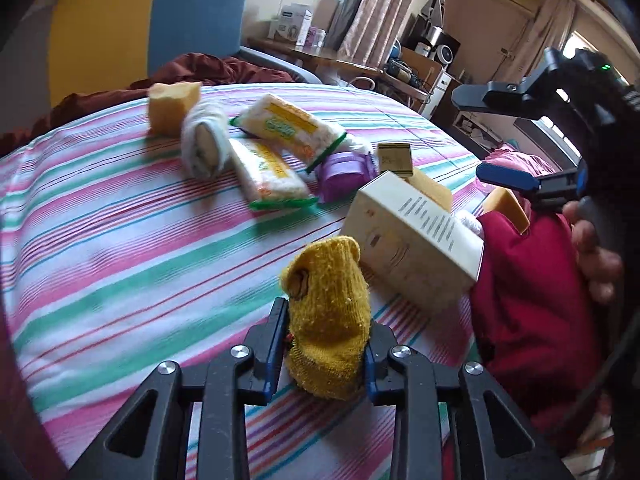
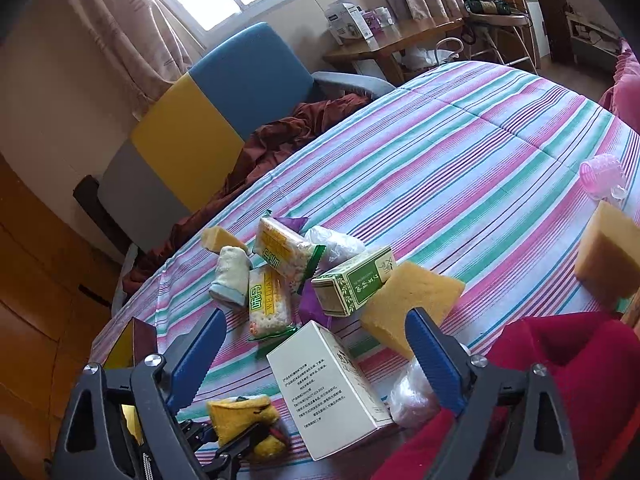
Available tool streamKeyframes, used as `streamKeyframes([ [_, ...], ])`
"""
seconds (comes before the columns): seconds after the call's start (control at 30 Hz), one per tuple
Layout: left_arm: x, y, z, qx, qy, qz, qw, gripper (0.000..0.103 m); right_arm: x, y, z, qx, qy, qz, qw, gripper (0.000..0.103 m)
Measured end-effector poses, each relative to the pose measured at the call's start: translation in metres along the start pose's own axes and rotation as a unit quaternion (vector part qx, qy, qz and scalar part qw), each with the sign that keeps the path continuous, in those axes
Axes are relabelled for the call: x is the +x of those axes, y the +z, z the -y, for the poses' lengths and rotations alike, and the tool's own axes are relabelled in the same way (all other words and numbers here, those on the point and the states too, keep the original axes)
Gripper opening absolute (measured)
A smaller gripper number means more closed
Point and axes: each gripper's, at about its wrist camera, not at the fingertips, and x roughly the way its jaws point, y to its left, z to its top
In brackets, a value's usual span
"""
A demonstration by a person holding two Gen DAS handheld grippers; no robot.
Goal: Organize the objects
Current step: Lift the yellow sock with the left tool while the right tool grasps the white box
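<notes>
A rolled yellow sock [image 1: 326, 296] stands on the striped bedspread [image 1: 120, 248], and my left gripper [image 1: 326, 320] is shut on its lower part, blue pads pressing both sides. The same sock [image 2: 240, 416] shows at the bottom of the right wrist view, in the left gripper's black jaws. Just beyond it a white box with printed text [image 1: 412, 248] leans on a red cloth bag [image 1: 532, 320]. My right gripper [image 2: 316, 318] hangs open above that white box [image 2: 332, 388], nothing pressed between its blue fingers [image 2: 200, 352].
Spread over the bed are two cracker packets [image 2: 276, 276], a white rolled sock [image 2: 232, 276], a green box [image 2: 352, 284], a purple packet [image 1: 346, 174], yellow sponges [image 2: 408, 300], a plastic-wrapped lump [image 2: 412, 396] and a pink roller [image 2: 600, 176]. A blue and yellow chair [image 2: 224, 112] stands behind.
</notes>
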Motion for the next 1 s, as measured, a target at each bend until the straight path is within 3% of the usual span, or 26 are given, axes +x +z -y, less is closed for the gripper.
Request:
streamKeyframes([
  [0.13,-0.018,-0.017,-0.010,-0.004,0.019,0.008,0.9998,0.032,0.010,0.000,-0.003,-0.009,-0.003,-0.031,0.999,0.087],
  [0.27,-0.028,-0.027,-0.012,-0.002,0.037,0.013,0.9992,0.032,0.029,-0.002,-0.017,-0.053,-0.017,-0.089,0.994,0.079],
  [0.33,-0.027,-0.024,-0.012,0.000,0.042,0.014,0.9990,0.032,0.043,-0.007,-0.029,-0.098,-0.040,-0.130,0.986,0.076],
  [0.4,-0.029,-0.025,-0.010,0.006,0.049,0.015,0.9986,0.032,0.058,-0.014,-0.042,-0.144,-0.069,-0.169,0.973,0.067],
  [0.5,-0.033,-0.029,-0.011,0.005,0.052,0.017,0.9985,0.032,0.074,-0.022,-0.048,-0.175,-0.105,-0.206,0.957,0.062],
  [0.77,-0.047,-0.037,-0.011,0.008,0.059,0.024,0.9980,0.031,0.102,-0.032,-0.053,-0.215,-0.169,-0.263,0.925,0.053],
  [0.87,-0.059,-0.039,-0.011,0.007,0.055,0.031,0.9980,0.031,0.108,-0.038,-0.059,-0.247,-0.190,-0.264,0.913,0.050],
  [1.0,-0.087,-0.036,-0.016,-0.008,0.054,0.054,0.9970,0.031,0.107,-0.044,-0.060,-0.269,-0.198,-0.257,0.907,0.050],
])
